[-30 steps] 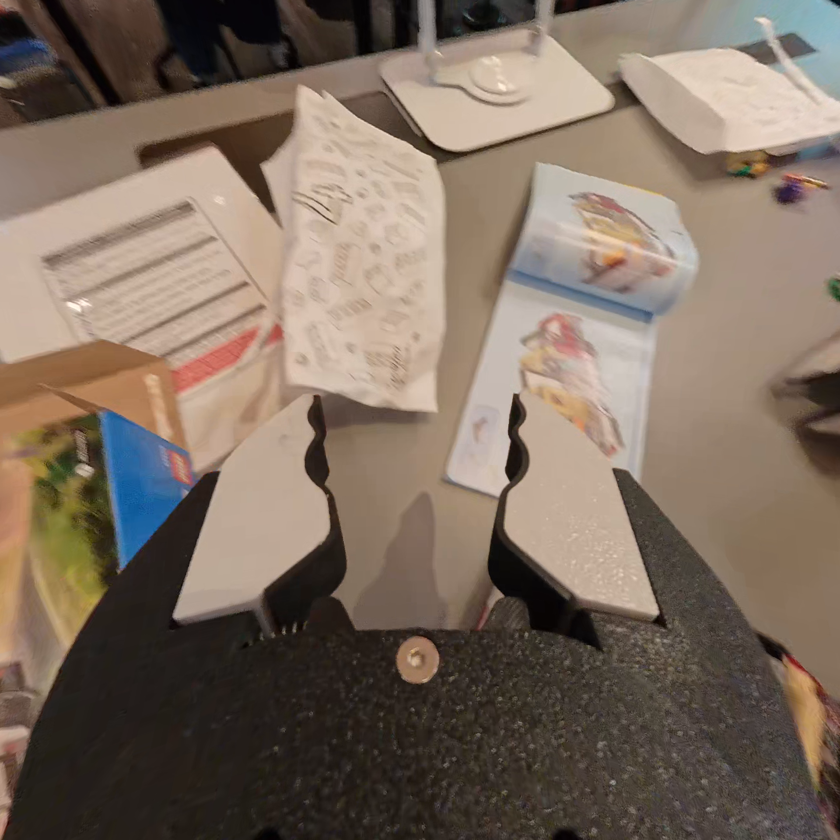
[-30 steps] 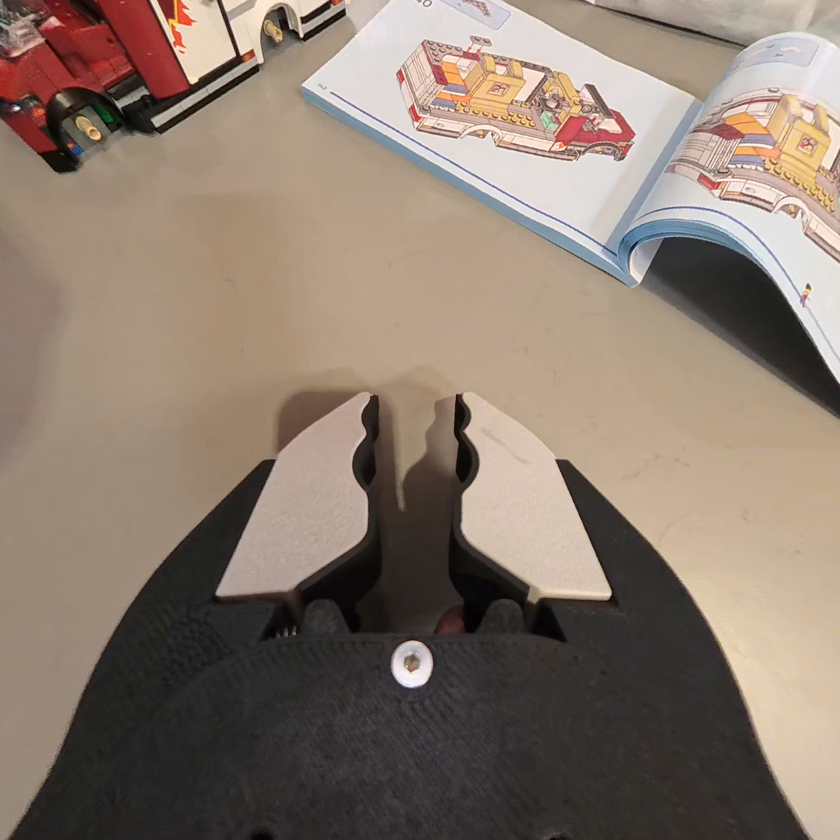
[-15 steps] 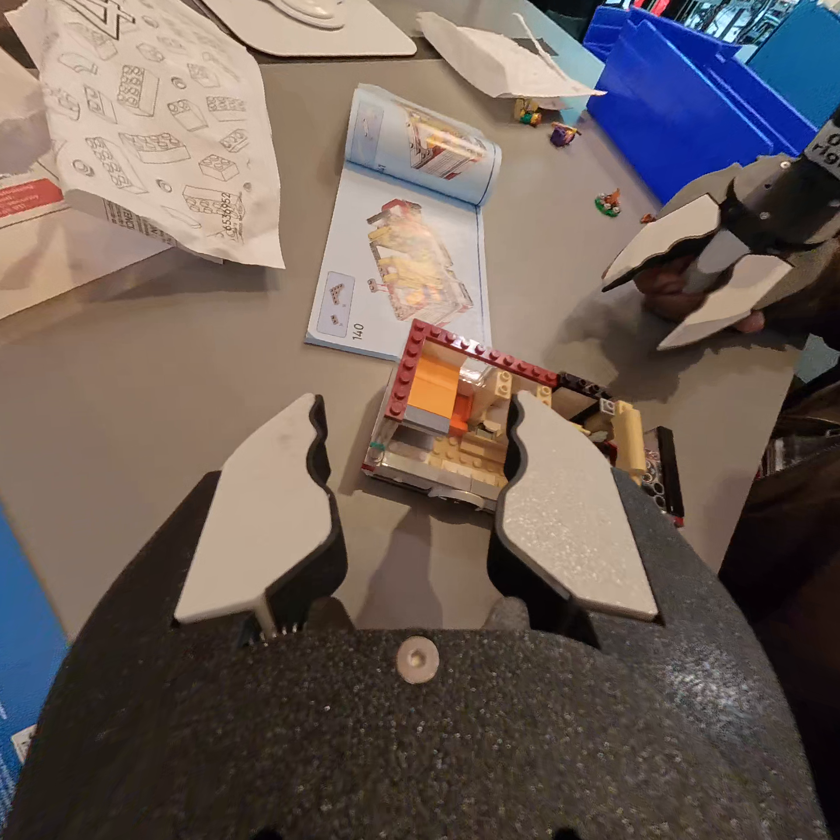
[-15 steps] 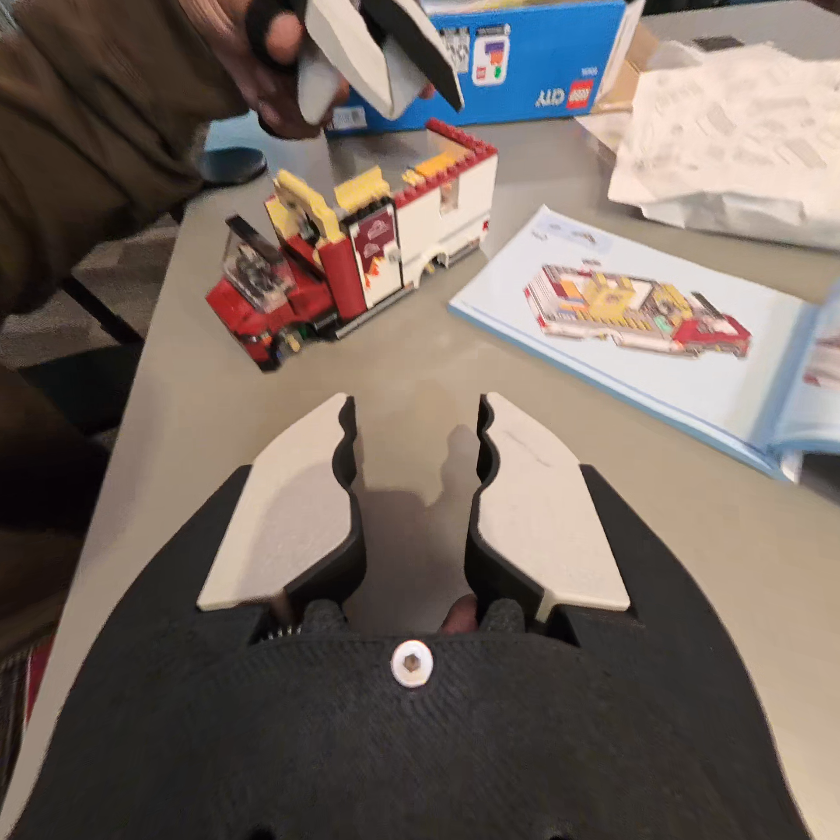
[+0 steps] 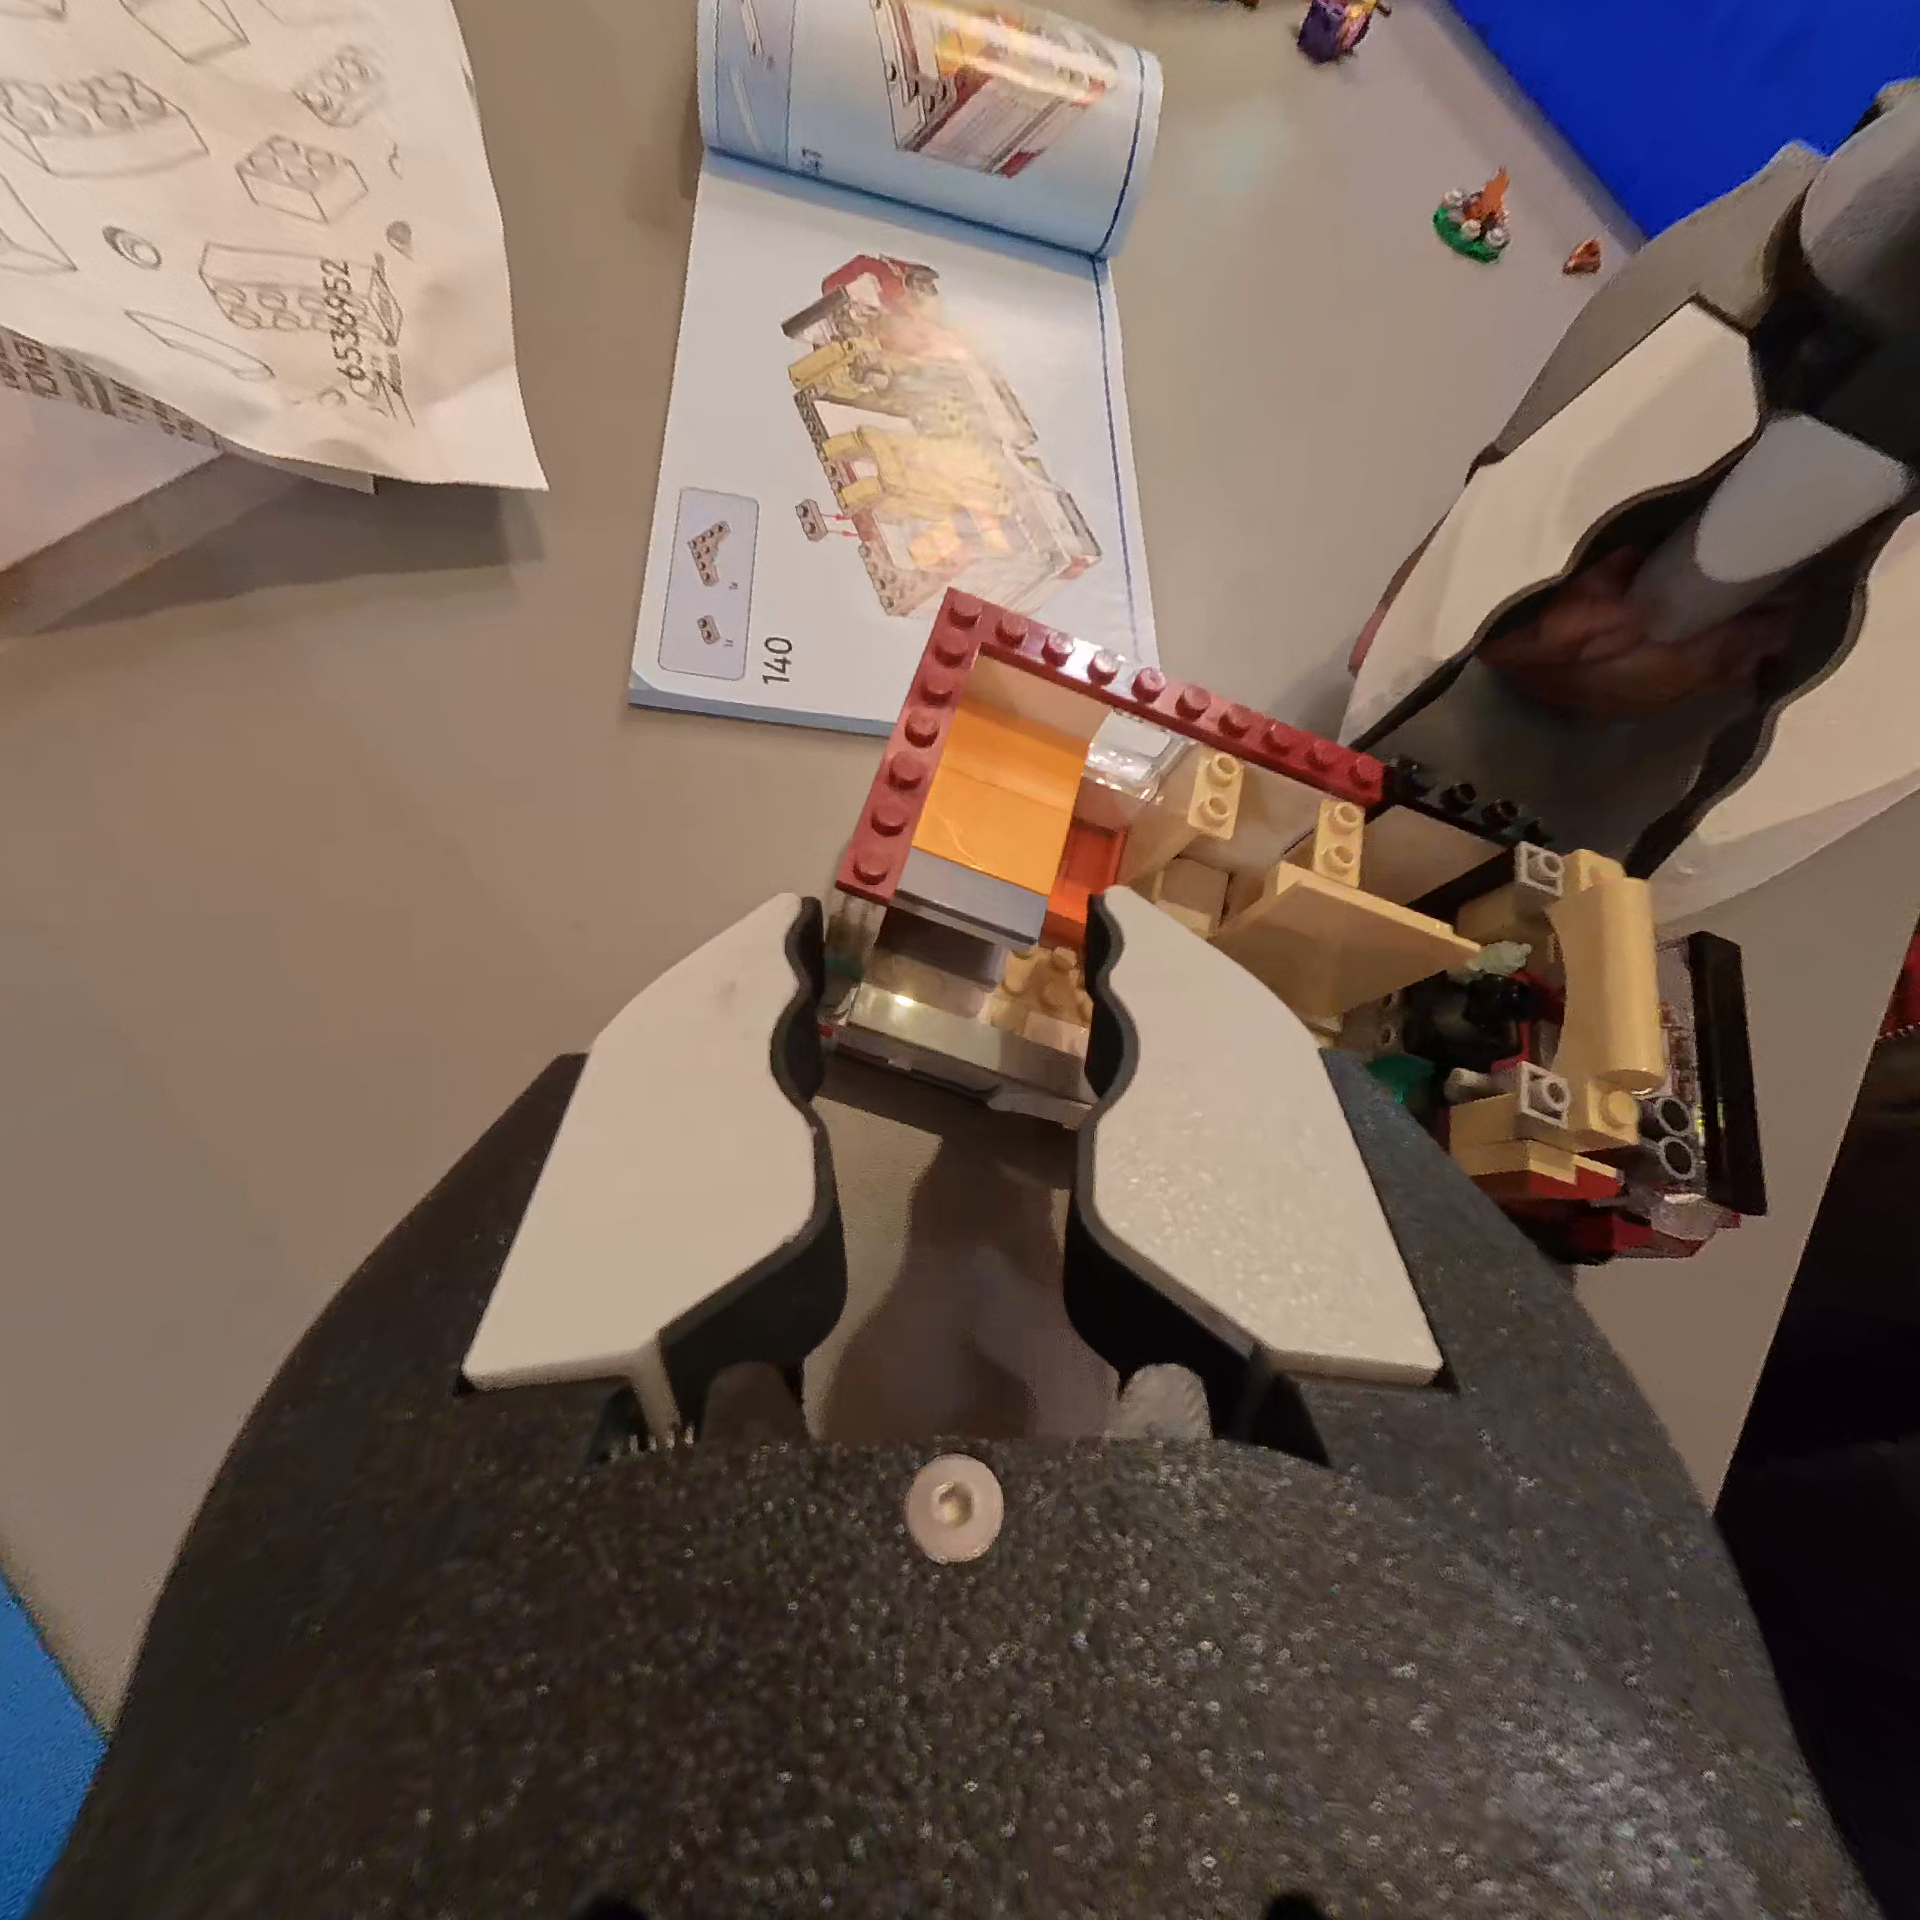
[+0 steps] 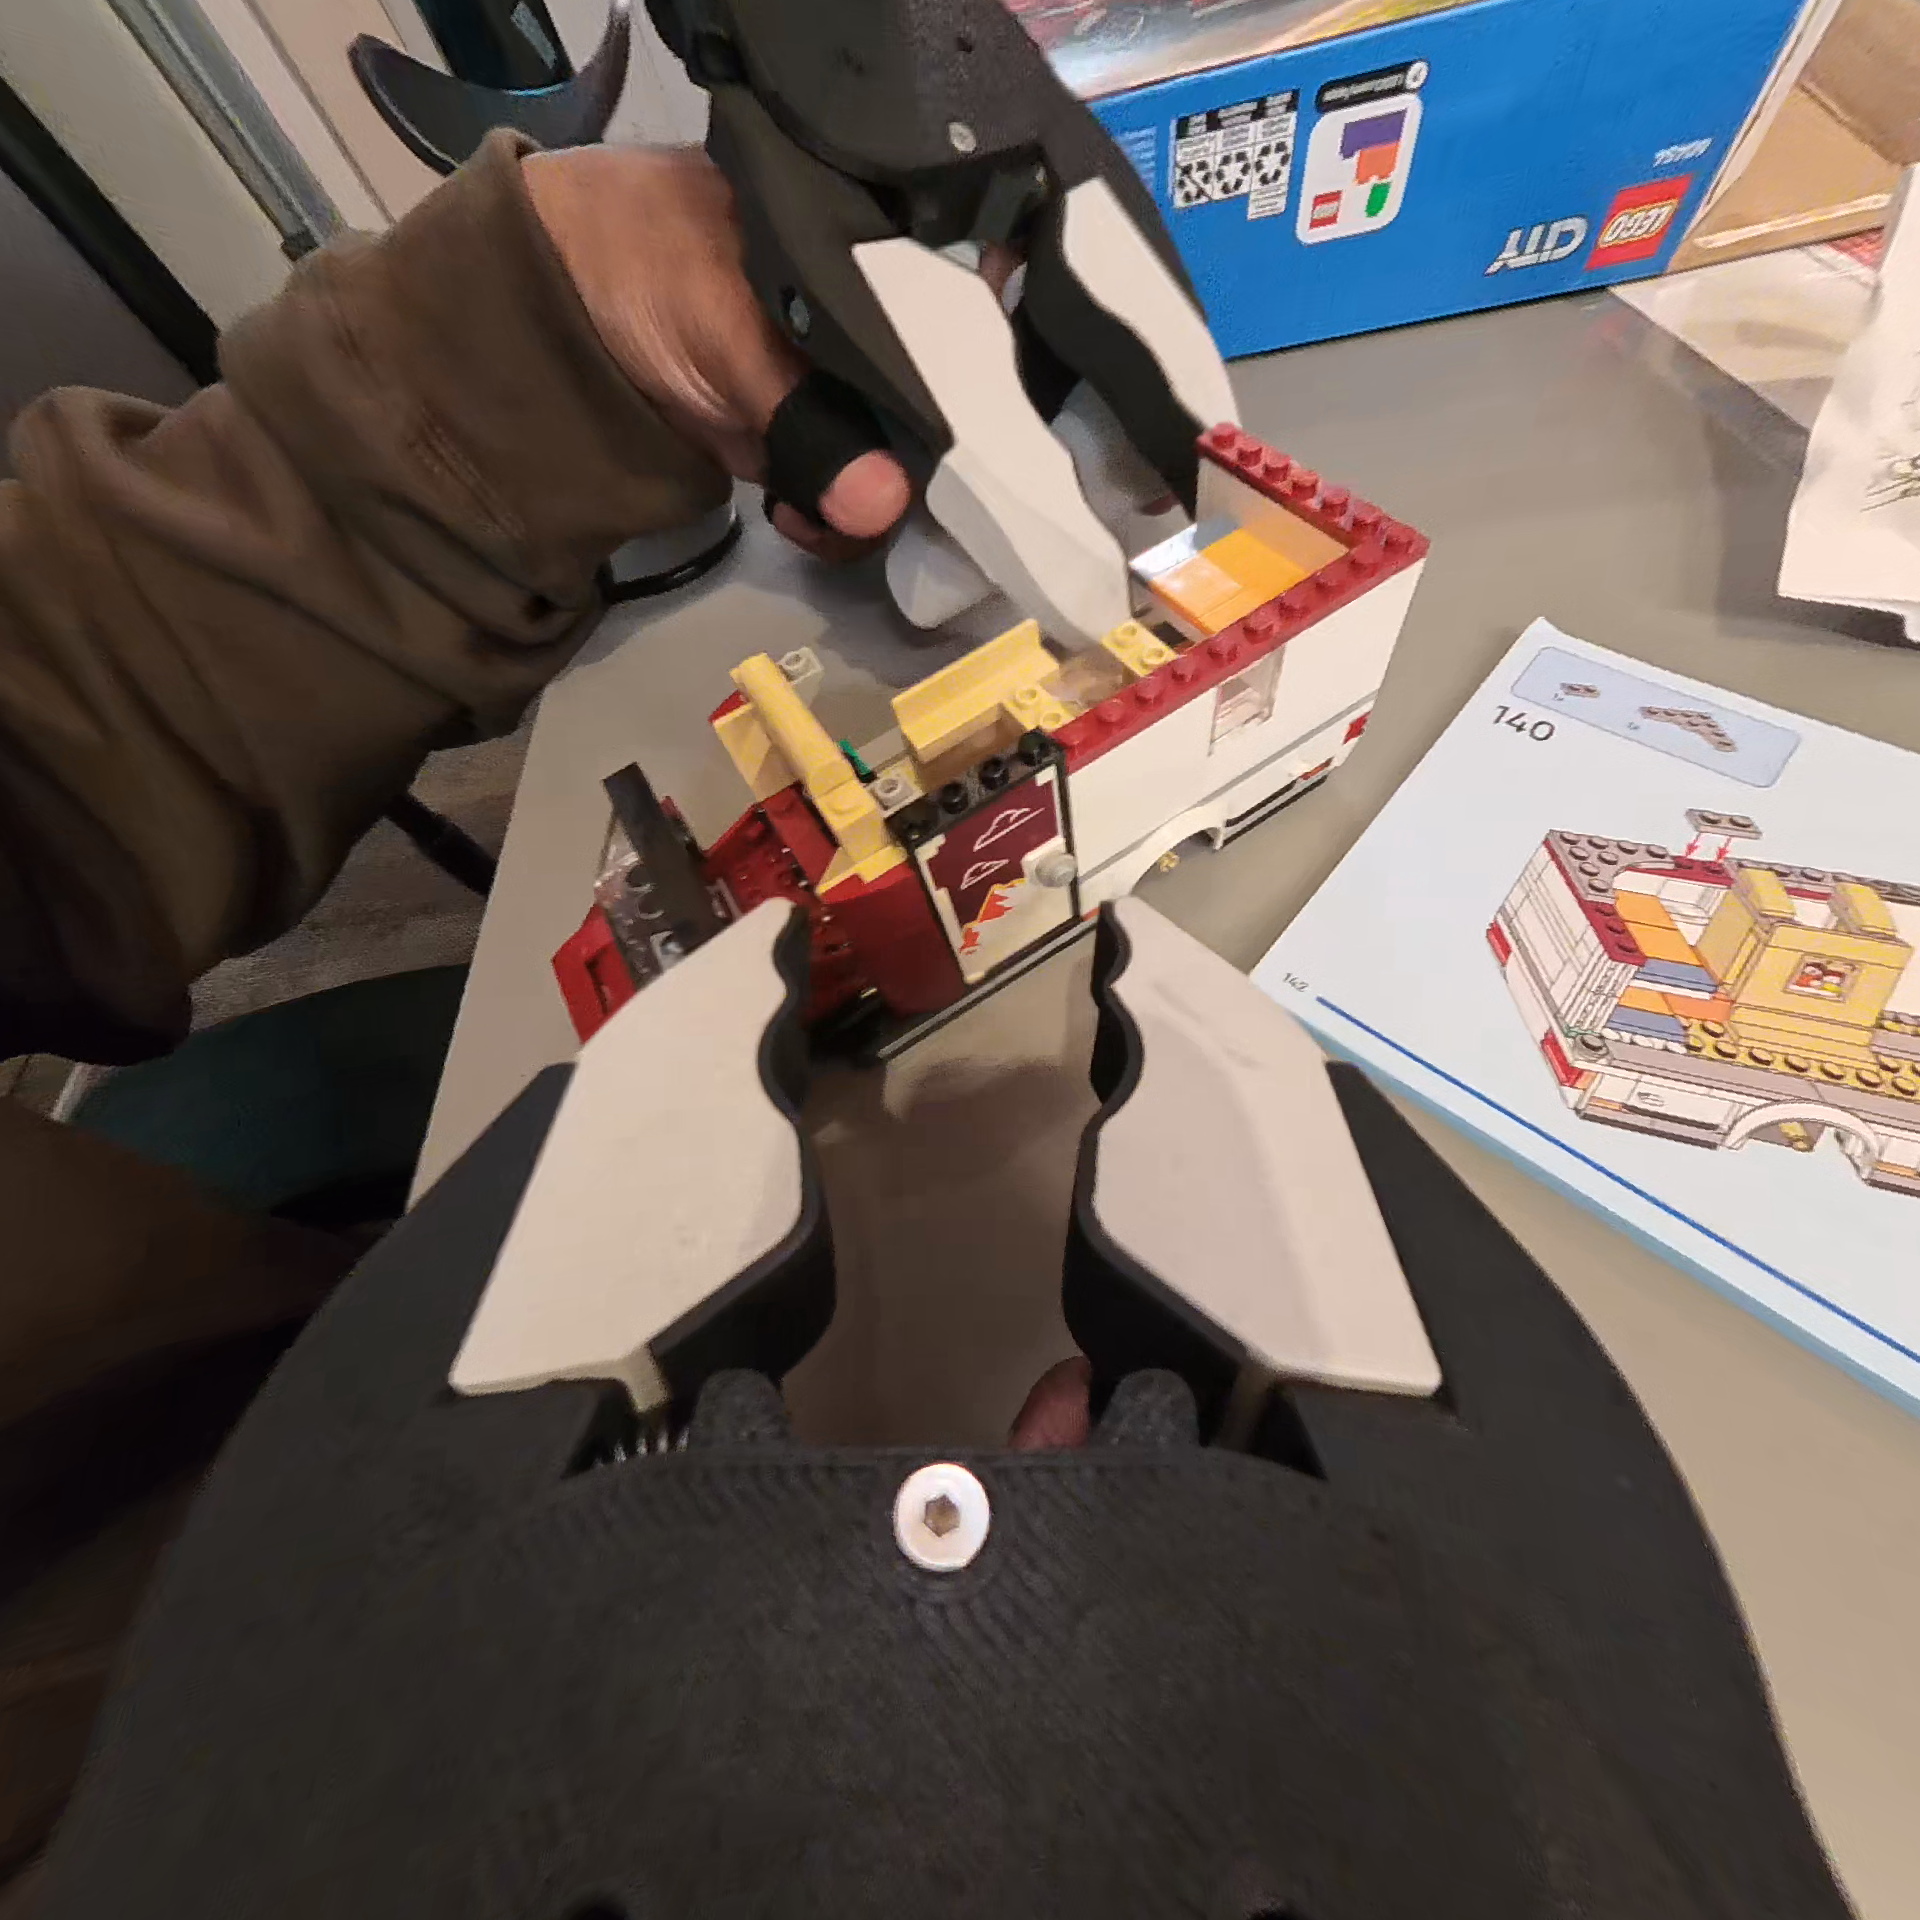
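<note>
A red, white and tan brick truck [image 5: 997, 790] with an open top stands on the grey table. My left gripper [image 5: 956, 987] is over its rear end with the jaws partly closed. The left fingertip [image 5: 800, 966] is just outside the rear corner and the right one is inside the box, and I see no firm press. The right wrist view shows the left gripper [image 6: 1132, 540] from the other side, dipped into the truck [image 6: 1195, 769]. My right gripper [image 6: 945, 987] is open and empty, low at the cab end. It also shows in the left wrist view [image 5: 1517, 758].
An open instruction booklet [image 6: 1610, 935] lies right of the truck. A blue box [image 6: 1455, 156] stands behind it. A printed paper bag [image 5: 239, 239] lies at the far left. Small loose pieces [image 5: 1470, 213] lie near a blue bin [image 5: 1714, 94]. The table edge [image 6: 488, 894] is close to the cab.
My left gripper swung from the papers to the truck, came down over its rear end and narrowed its jaws. My right gripper opened wider and moved in toward the cab.
</note>
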Demonstrator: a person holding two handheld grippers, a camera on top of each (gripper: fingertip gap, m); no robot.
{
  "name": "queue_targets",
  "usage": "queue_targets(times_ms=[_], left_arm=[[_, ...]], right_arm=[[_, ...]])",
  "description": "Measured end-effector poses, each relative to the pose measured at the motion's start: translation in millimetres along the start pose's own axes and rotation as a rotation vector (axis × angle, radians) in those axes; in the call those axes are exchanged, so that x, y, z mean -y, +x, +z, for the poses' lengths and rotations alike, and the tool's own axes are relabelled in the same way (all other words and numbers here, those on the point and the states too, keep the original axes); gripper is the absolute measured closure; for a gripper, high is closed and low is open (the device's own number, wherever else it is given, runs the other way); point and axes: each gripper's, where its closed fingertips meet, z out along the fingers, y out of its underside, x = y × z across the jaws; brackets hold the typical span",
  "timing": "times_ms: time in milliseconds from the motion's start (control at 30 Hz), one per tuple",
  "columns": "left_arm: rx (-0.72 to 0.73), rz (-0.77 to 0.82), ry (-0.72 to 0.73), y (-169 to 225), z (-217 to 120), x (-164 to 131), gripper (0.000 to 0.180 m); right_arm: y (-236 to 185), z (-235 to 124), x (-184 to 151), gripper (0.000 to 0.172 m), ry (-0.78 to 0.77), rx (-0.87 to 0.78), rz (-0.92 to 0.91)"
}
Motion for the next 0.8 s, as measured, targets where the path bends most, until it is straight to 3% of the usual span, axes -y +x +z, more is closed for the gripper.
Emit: queue_targets(times_ms=[333, 433, 600, 800], left_arm=[[0.068, -0.011, -0.063, 8.1, 0.0, -9.7, 0.142], [0.03, 0.053, -0.124, 33.7, 0.7, -18.3, 0.15], [-0.07, 0.156, -0.192, 92.1, 12.4, -25.3, 0.145], [-0.276, 0.239, -0.147, 154.9, 31.6, -6.3, 0.142]], right_arm=[[16.1, -22.3, -7.3, 0.122, -0.016, -0.052, -0.029], [17.6, -47.0, -21.2, 0.119, -0.054, -0.026, -0.041], [28.4, -96.5, -48.6, 0.123, -0.107, -0.042, -0.055], [50.3, -145.1, -67.2, 0.127, -0.092, -0.117, -0.045]])
